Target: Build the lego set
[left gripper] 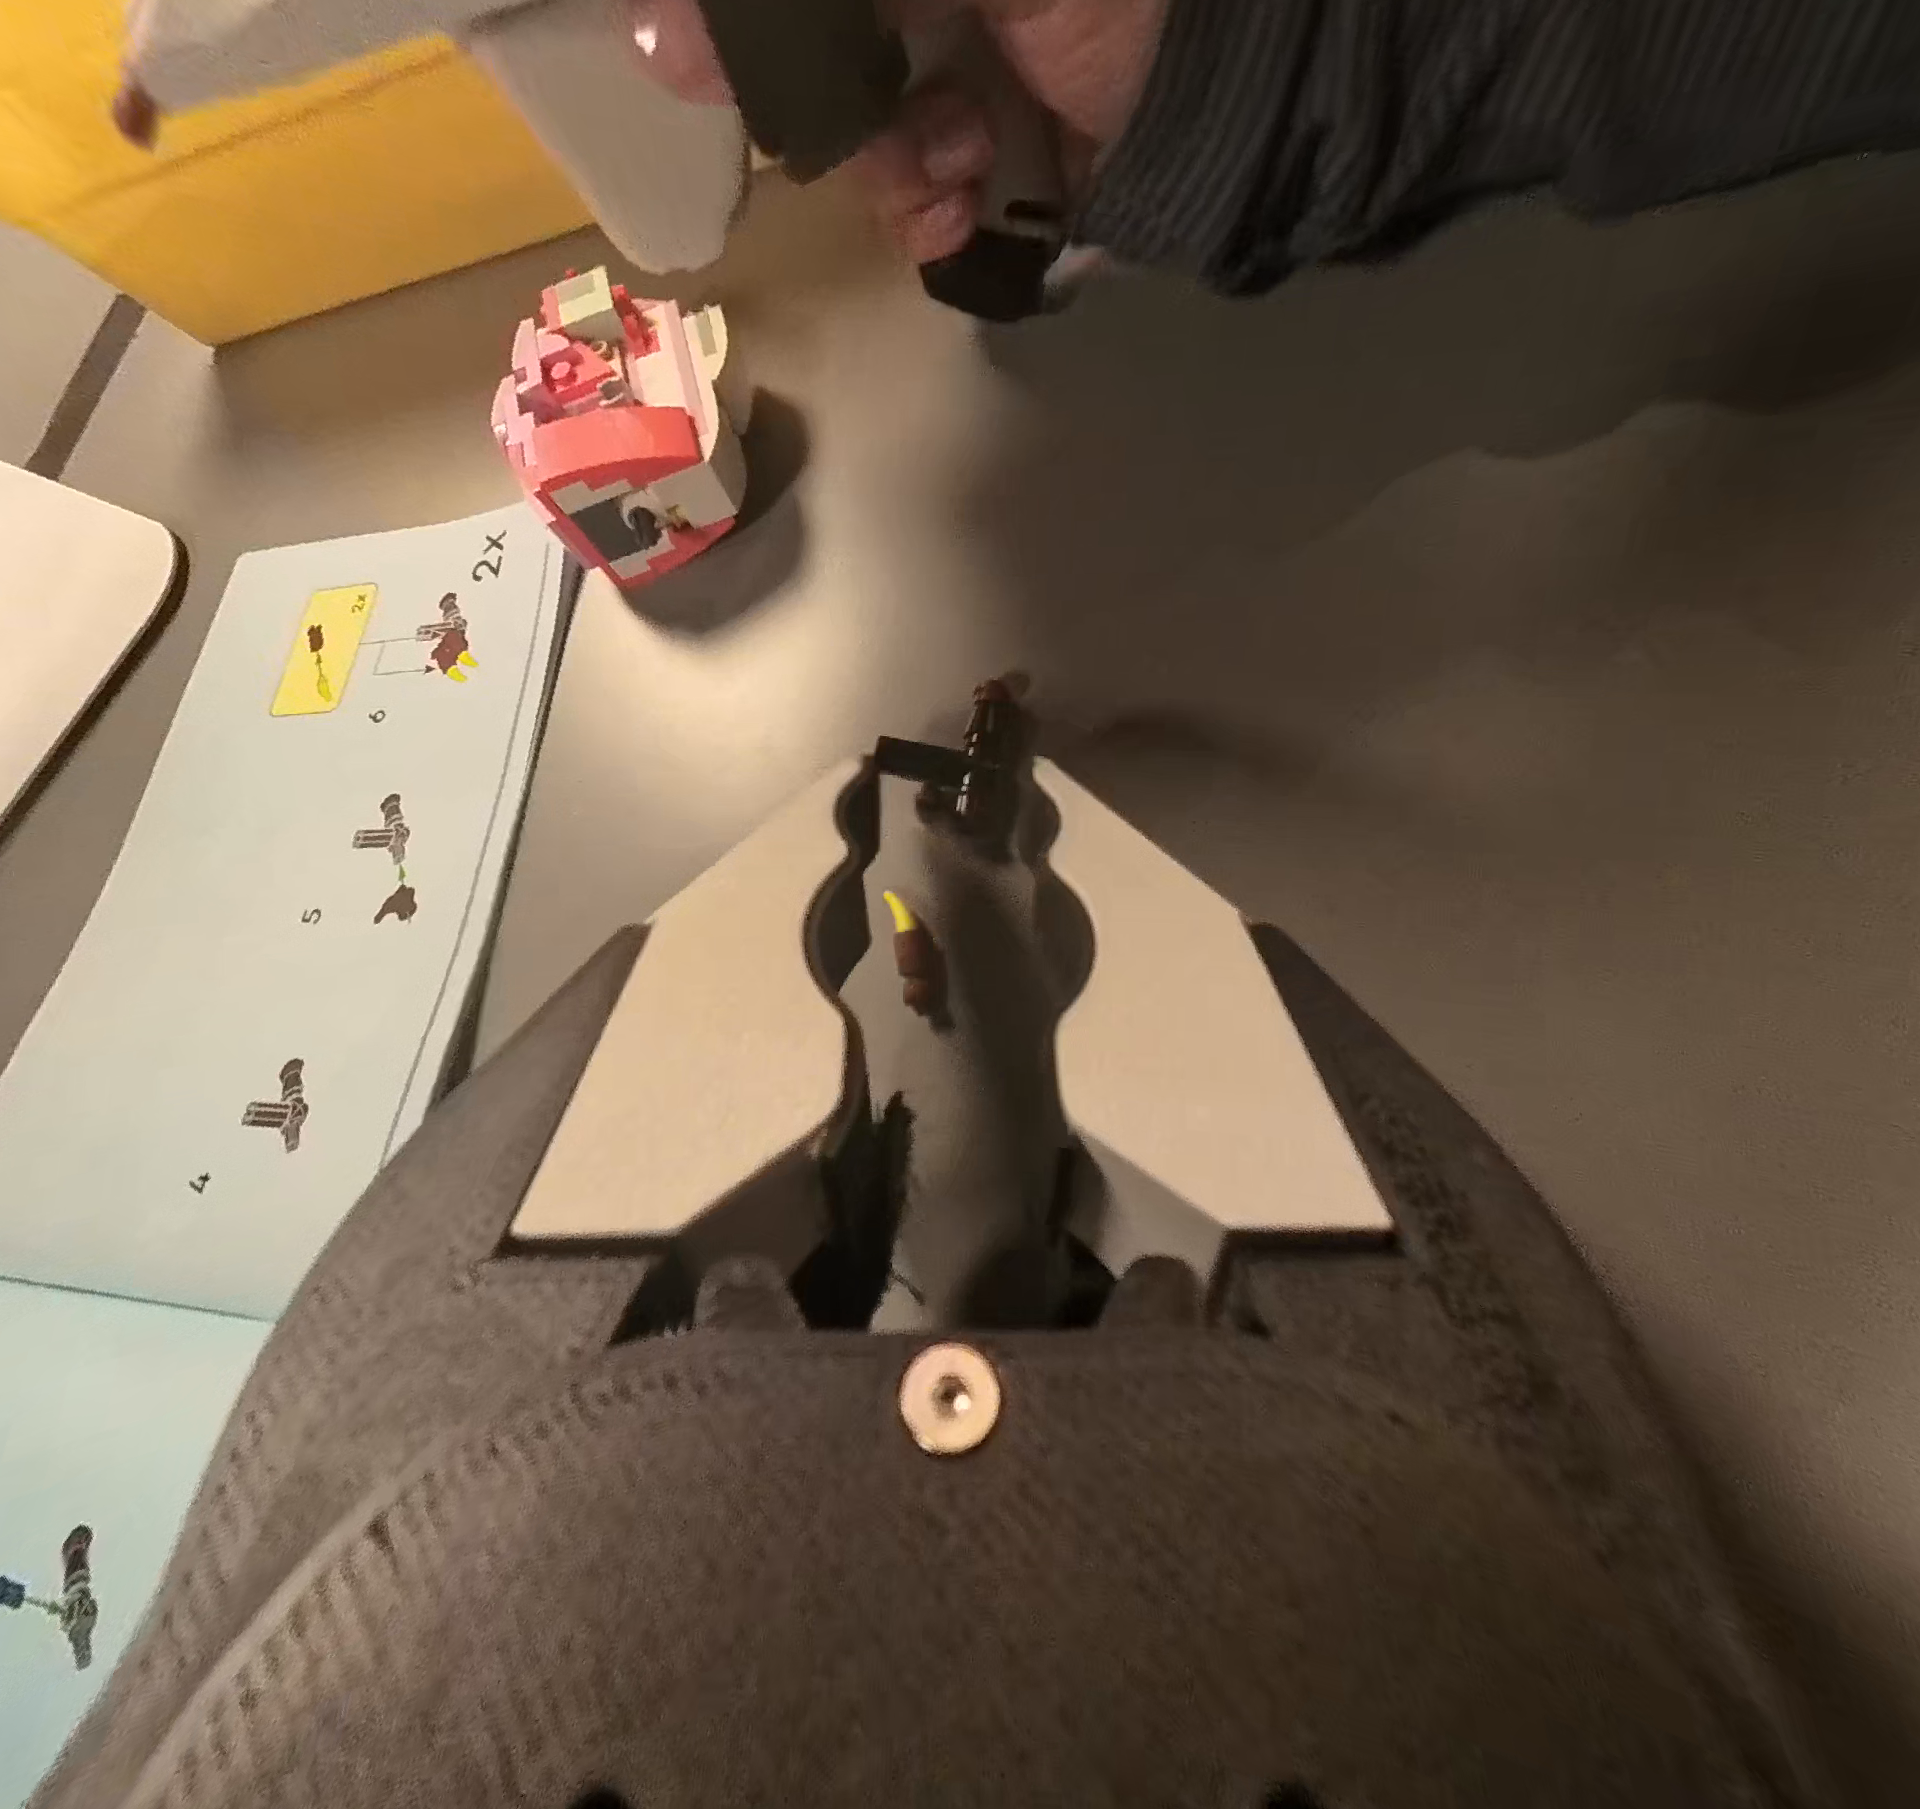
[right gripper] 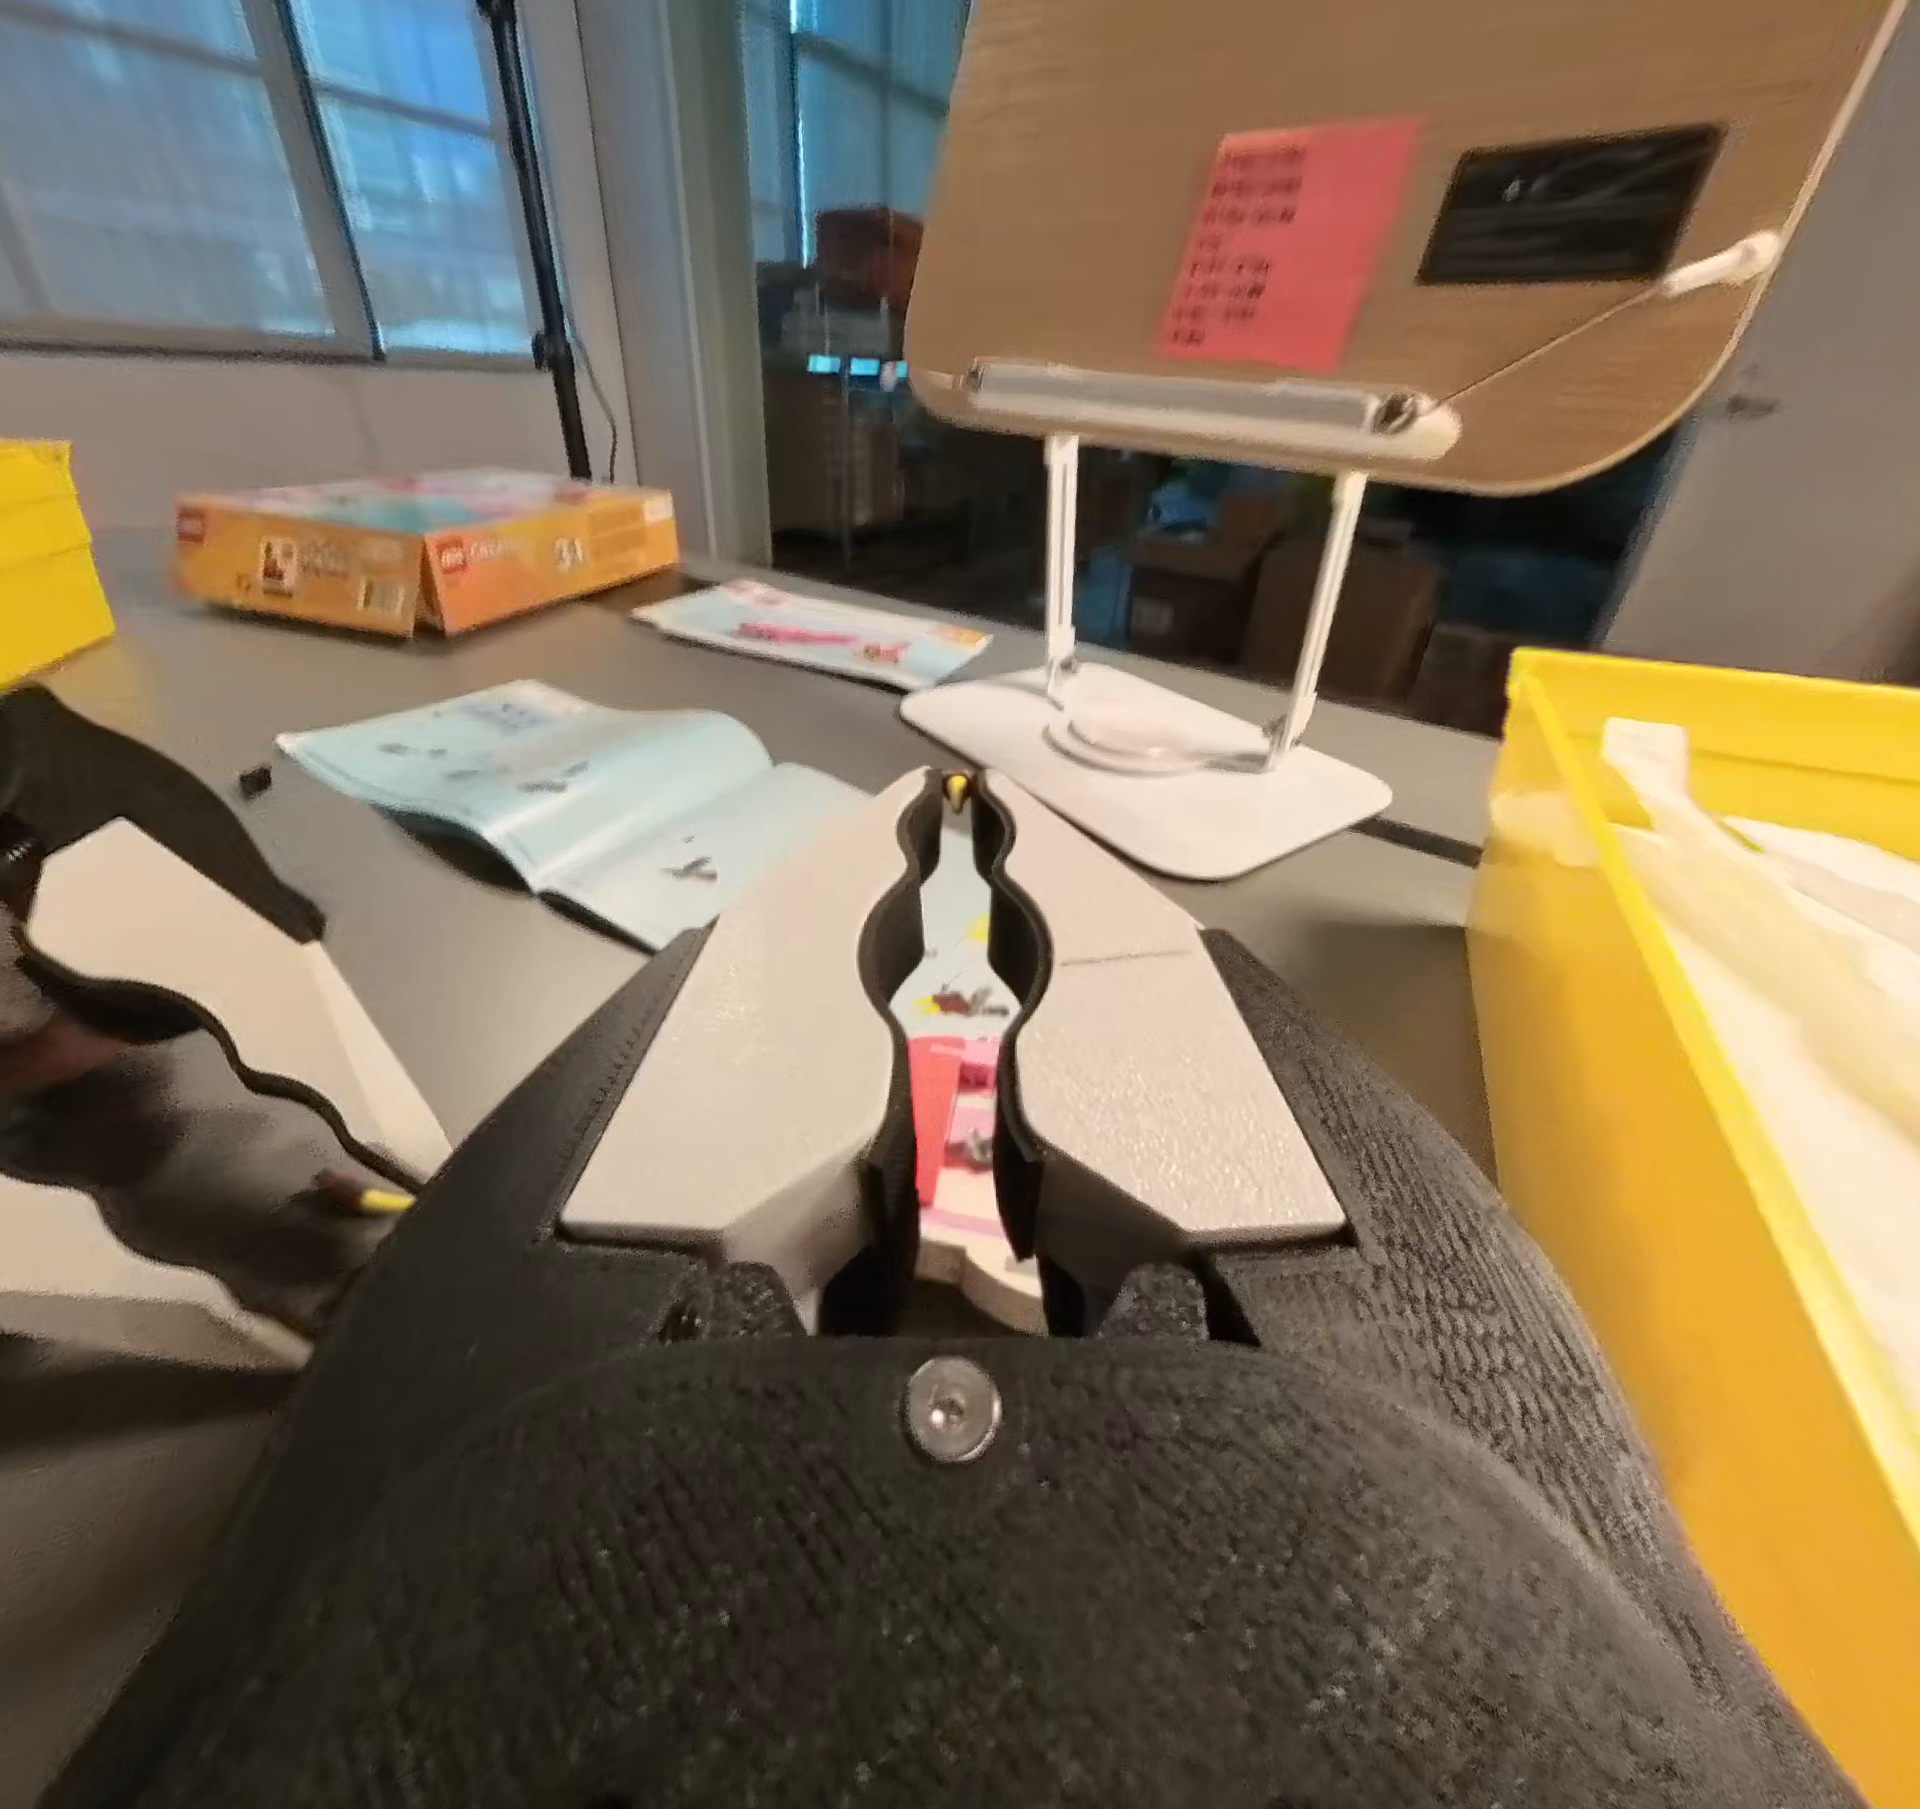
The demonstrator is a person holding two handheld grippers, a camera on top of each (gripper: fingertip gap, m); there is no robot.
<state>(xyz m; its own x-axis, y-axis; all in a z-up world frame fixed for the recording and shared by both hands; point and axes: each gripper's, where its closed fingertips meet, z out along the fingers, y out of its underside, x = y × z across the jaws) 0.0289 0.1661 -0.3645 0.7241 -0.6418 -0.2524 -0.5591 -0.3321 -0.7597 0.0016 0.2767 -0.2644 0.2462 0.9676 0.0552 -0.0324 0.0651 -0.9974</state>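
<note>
Between the left gripper's [left gripper: 951, 772] narrowed fingertips, a small black-and-brown cross-shaped brick piece [left gripper: 977, 762] is lying crosswise, while the right gripper [right gripper: 958, 791] is pinching a tiny yellow-tipped piece [right gripper: 954, 789].

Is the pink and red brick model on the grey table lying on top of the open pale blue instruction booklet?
No, the pink and red brick model stands on the bare grey table, just beyond the open pale blue instruction booklet.
</note>
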